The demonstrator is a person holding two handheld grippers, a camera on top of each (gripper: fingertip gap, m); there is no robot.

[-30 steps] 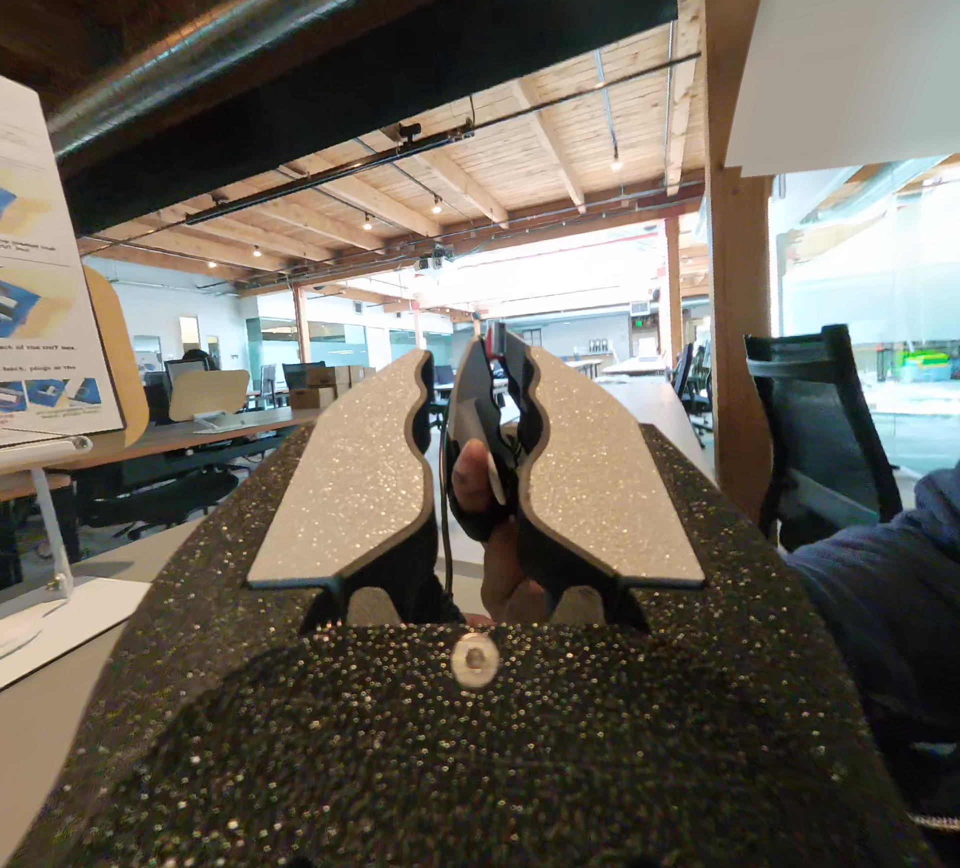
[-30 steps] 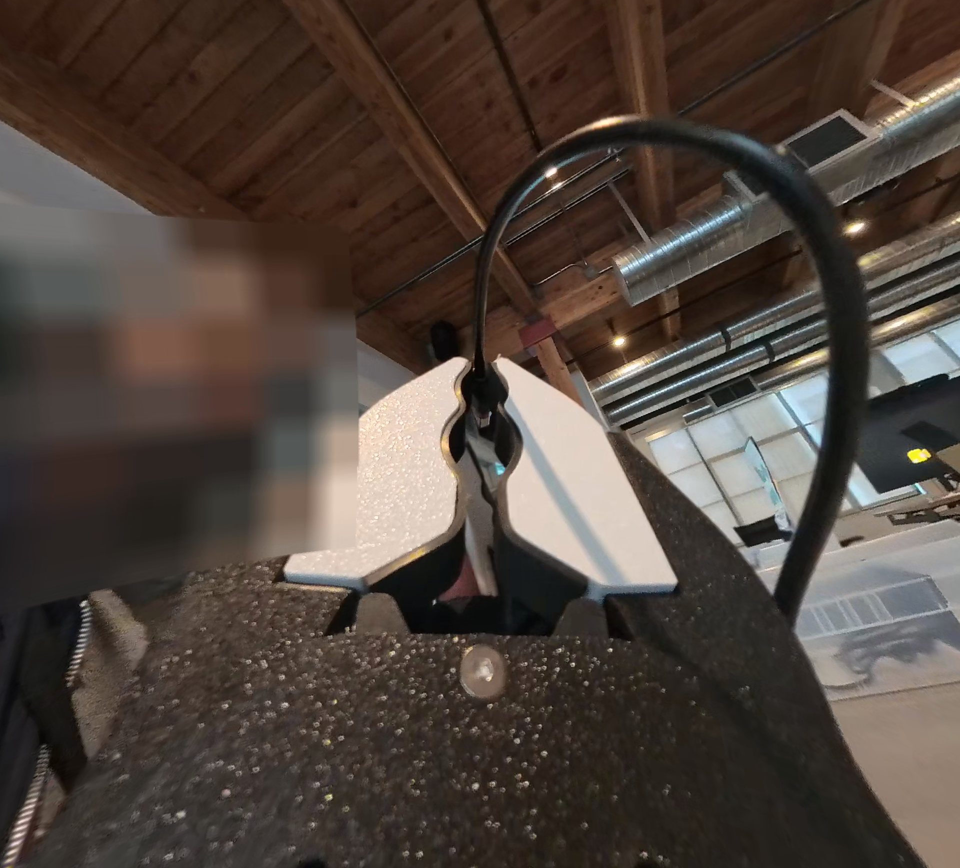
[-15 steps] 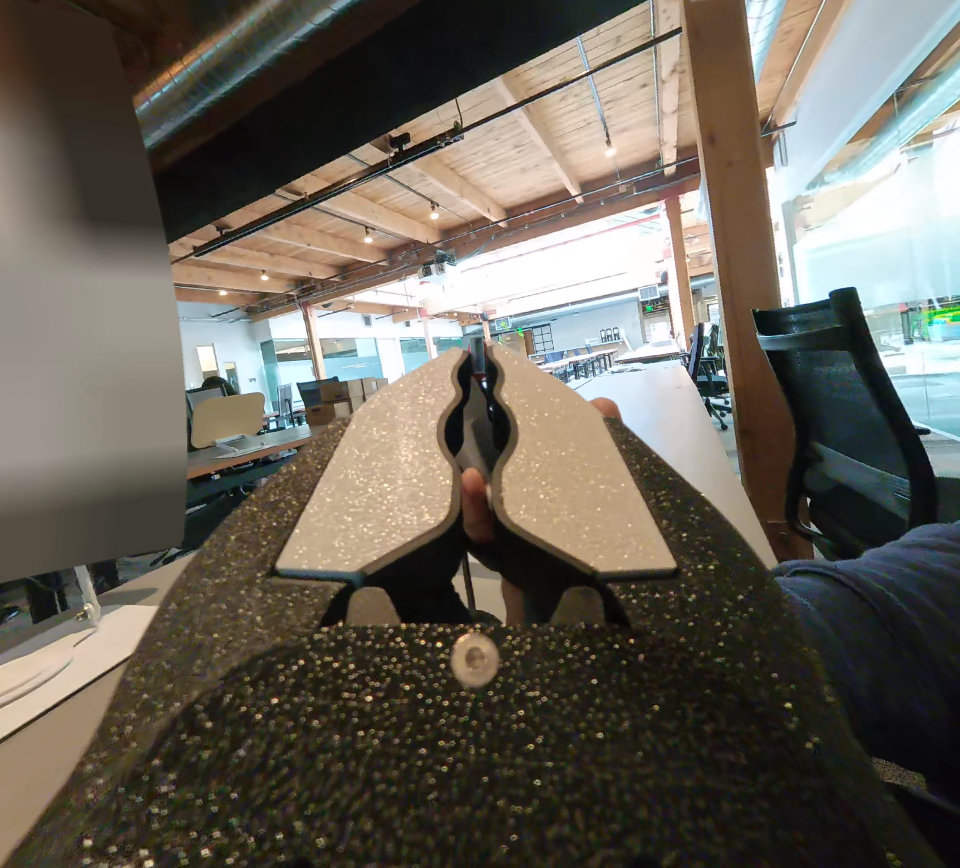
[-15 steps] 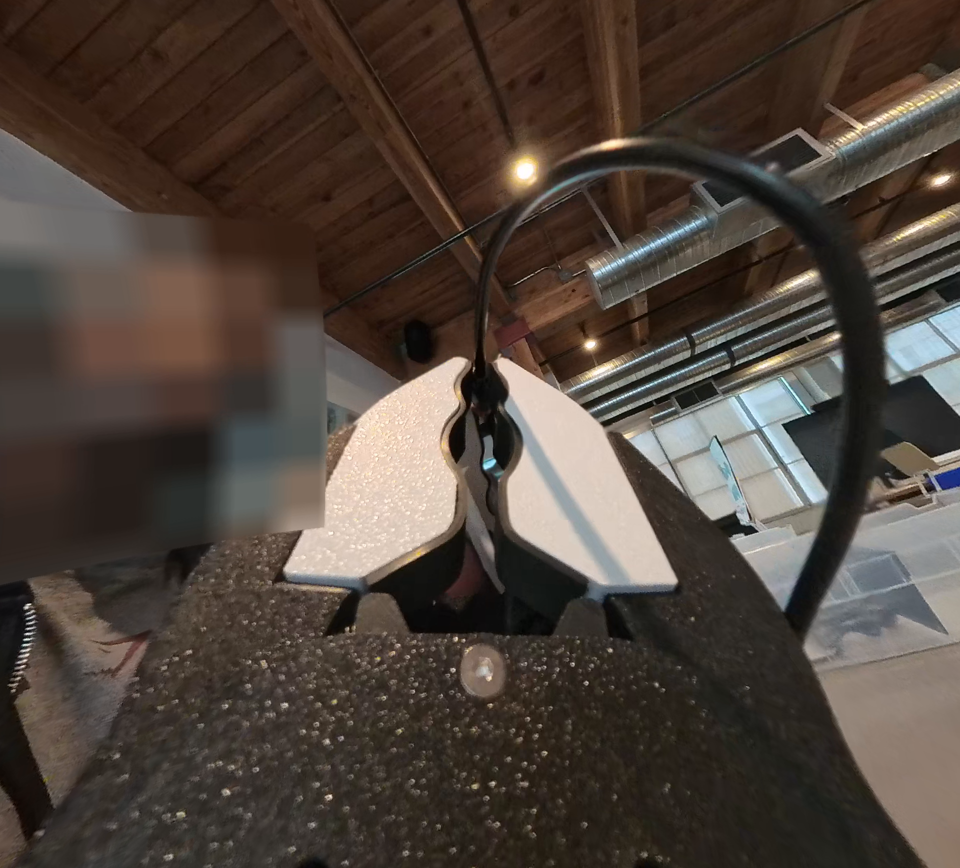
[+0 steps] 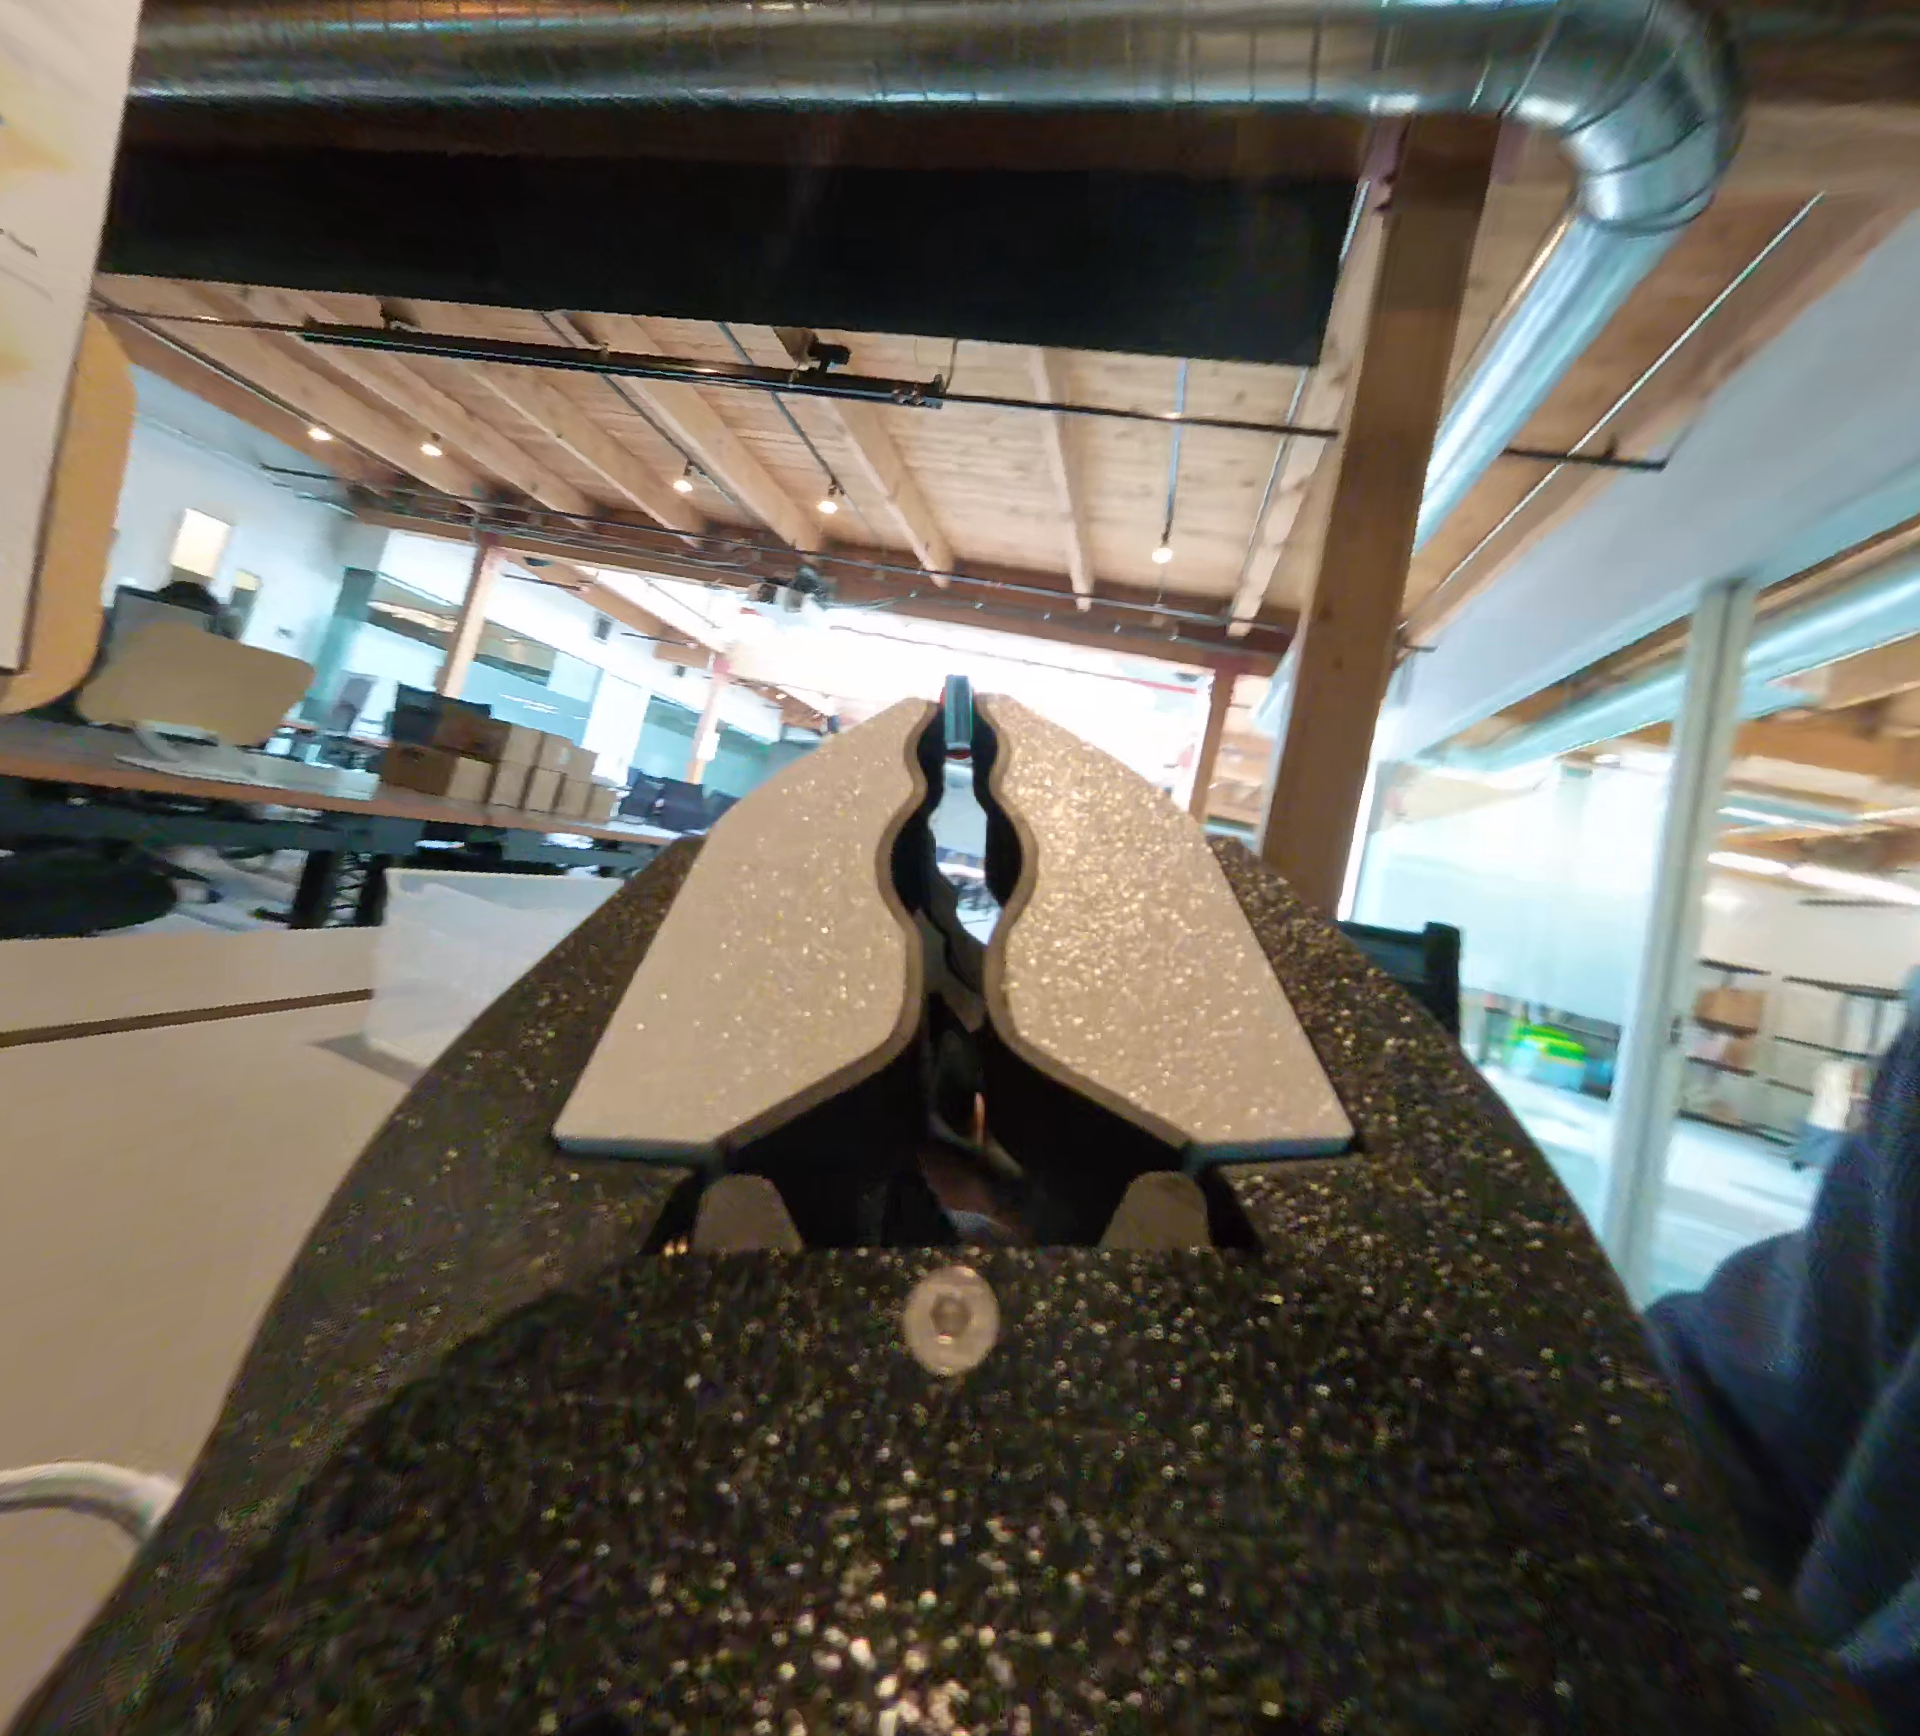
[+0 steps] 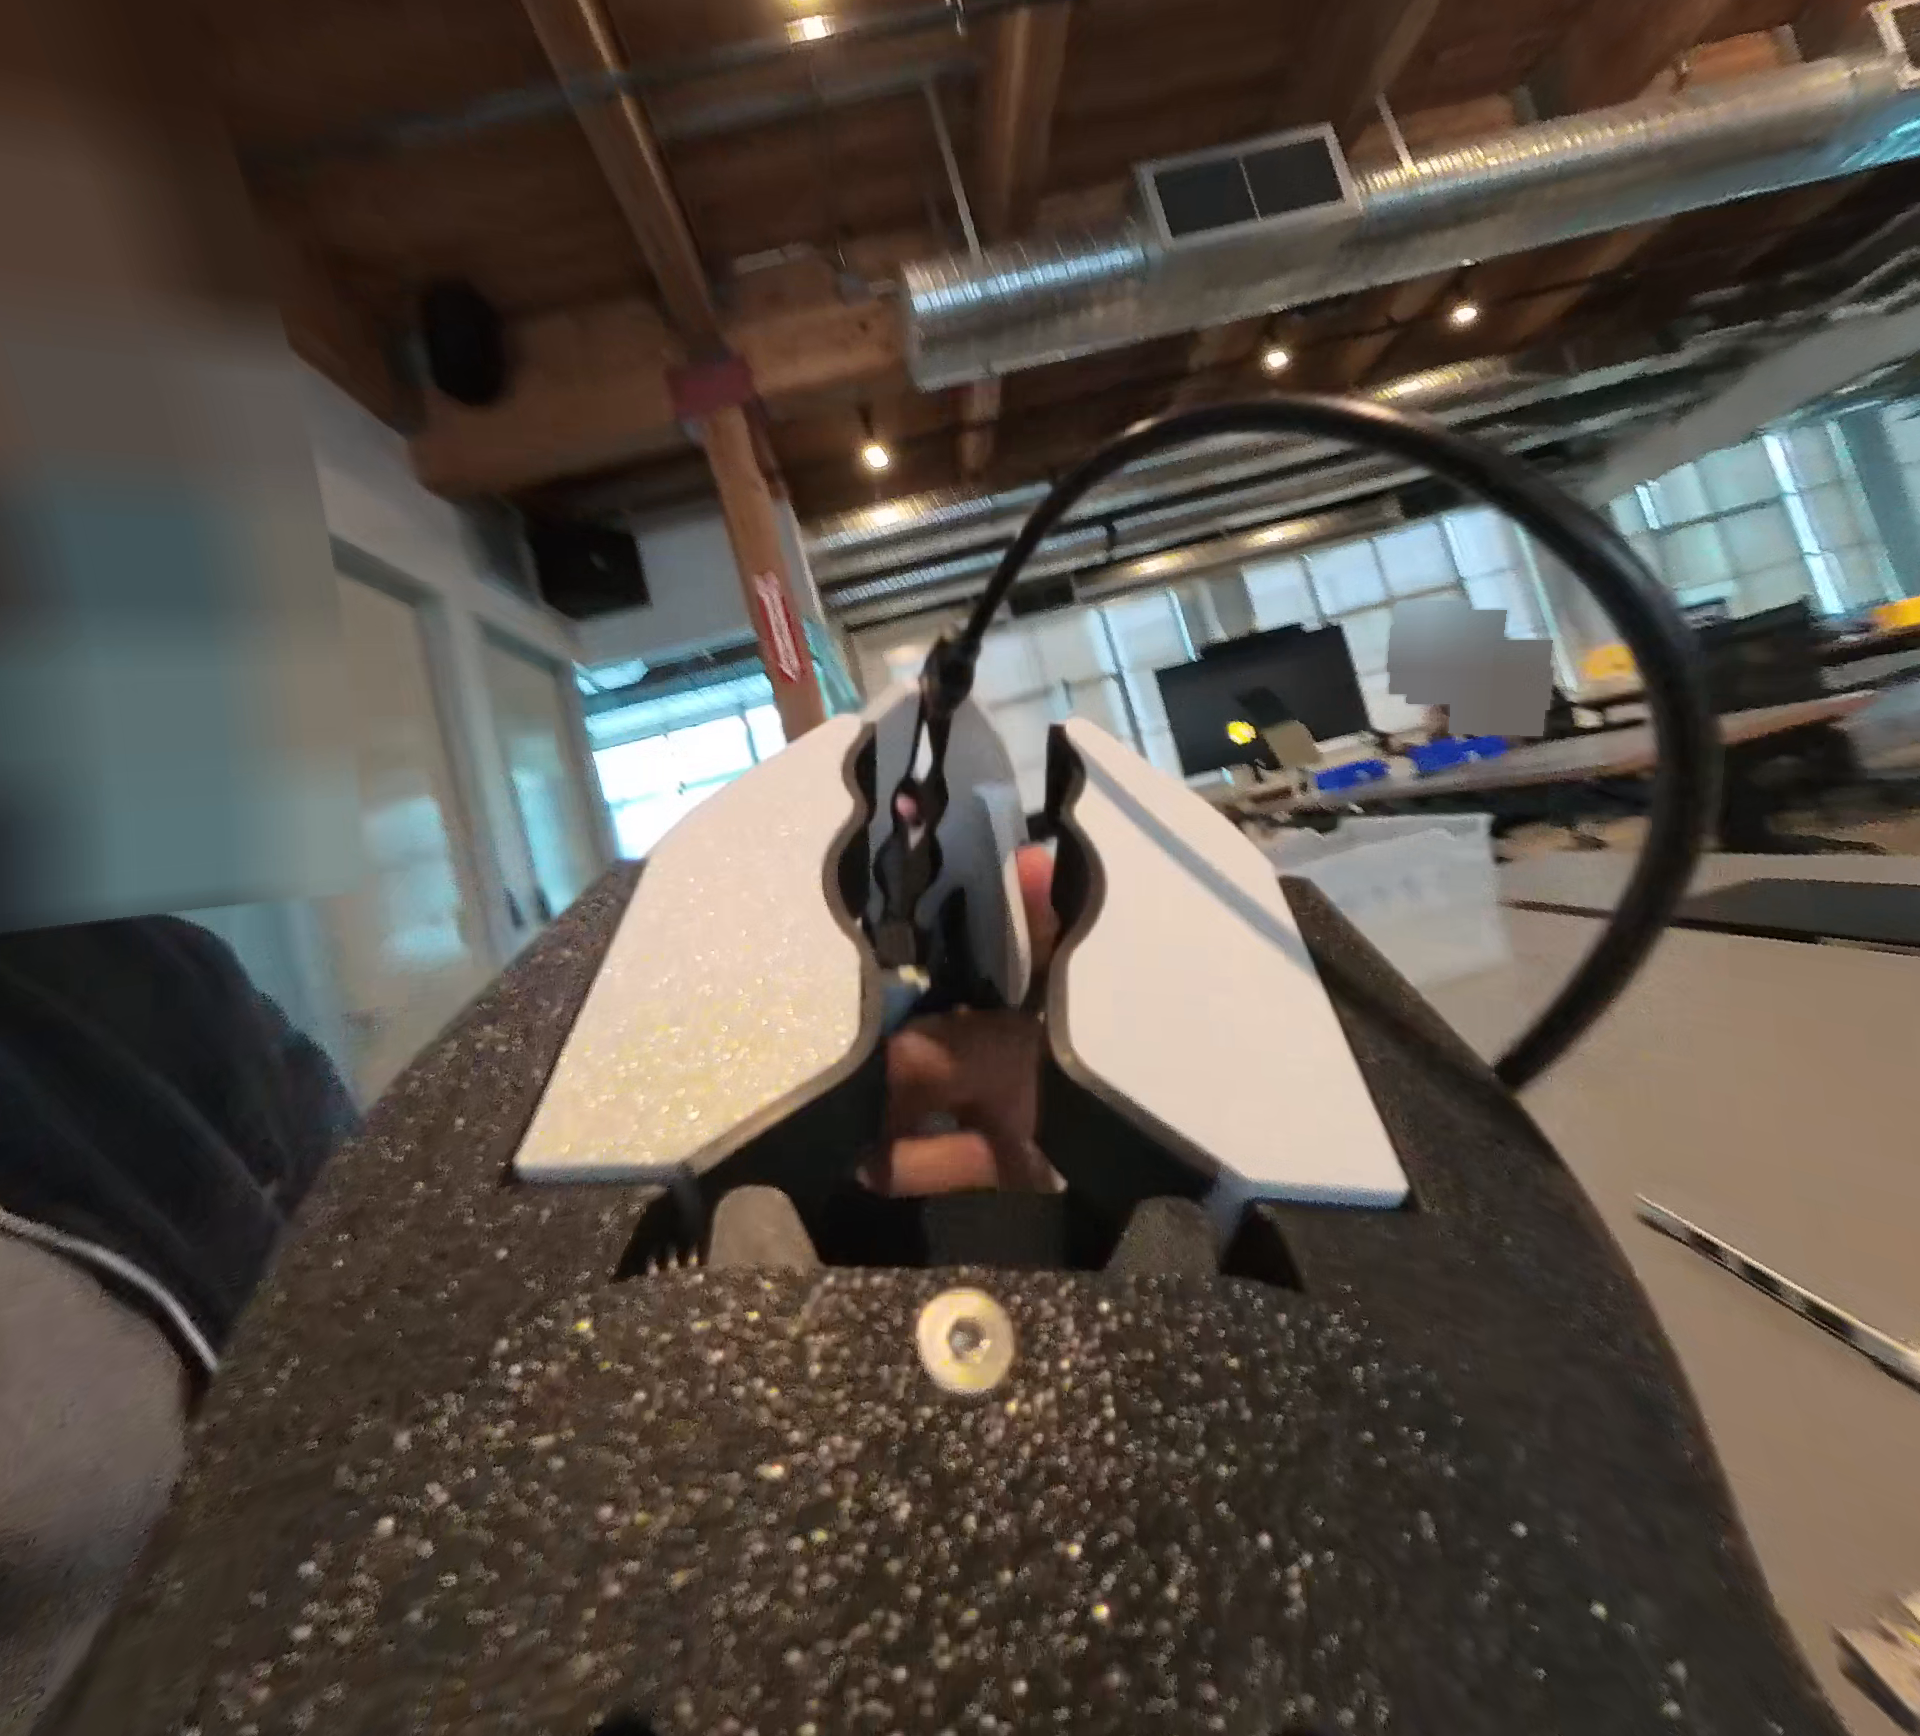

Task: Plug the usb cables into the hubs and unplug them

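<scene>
In the left wrist view my left gripper point(image 5: 954, 722) is shut on a thin plug point(image 5: 954, 710), a dark sliver with red edges that sticks out just past the fingertips. In the right wrist view my right gripper point(image 6: 966, 736) is open. The left gripper's grey fingers point(image 6: 982, 813) stand between its jaws, closed on the end of a black usb cable point(image 6: 1455, 481). The cable rises from that grasp, loops over to the right and drops behind my right gripper's body. My right pads do not touch it. No hub shows in either view.
A grey table point(image 5: 156, 1115) and a white box point(image 5: 447, 938) lie left of my left gripper; a wooden post point(image 5: 1361, 543) and a person's sleeve point(image 5: 1818, 1374) are on its right. The right wrist view shows the table point(image 6: 1714, 1063) and a white bin point(image 6: 1382, 876). My left and right fingertips are right by each other.
My left gripper closed on the cable's end while the right still held it. My right gripper has now opened and let go. Both views have swung.
</scene>
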